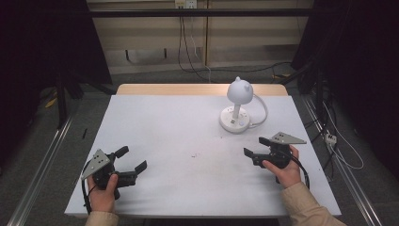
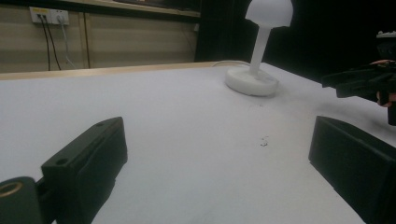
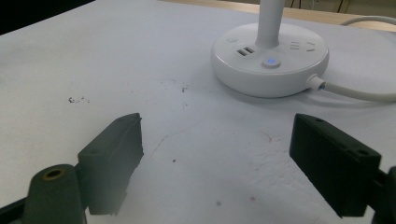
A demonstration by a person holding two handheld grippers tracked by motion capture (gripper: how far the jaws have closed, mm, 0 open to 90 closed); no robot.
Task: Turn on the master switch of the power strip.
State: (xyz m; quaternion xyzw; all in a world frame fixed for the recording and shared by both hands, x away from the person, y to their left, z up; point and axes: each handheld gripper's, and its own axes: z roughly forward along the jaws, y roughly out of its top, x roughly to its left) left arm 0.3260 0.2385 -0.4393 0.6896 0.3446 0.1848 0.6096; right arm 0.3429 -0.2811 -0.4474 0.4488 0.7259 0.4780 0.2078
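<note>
A white desk lamp (image 1: 239, 107) with a domed shade stands on a round base (image 3: 269, 59) at the table's back right; the base has a lit blue button, USB ports and a white cord (image 3: 355, 92) leading off to the right. My right gripper (image 1: 254, 146) rests just in front of the lamp, open, nothing between its jaws, which point at the base (image 2: 252, 81). My left gripper (image 1: 131, 158) sits near the front left of the table, open and empty. The right gripper (image 2: 359, 83) also appears at the right edge of the left gripper view.
The white table top (image 1: 179, 136) has a wooden strip along its back edge (image 1: 188, 89). Small dark specks (image 1: 194, 155) lie near the middle. Cables and a power strip (image 1: 331, 138) lie on the floor to the right; wall sockets (image 2: 48, 15) sit behind.
</note>
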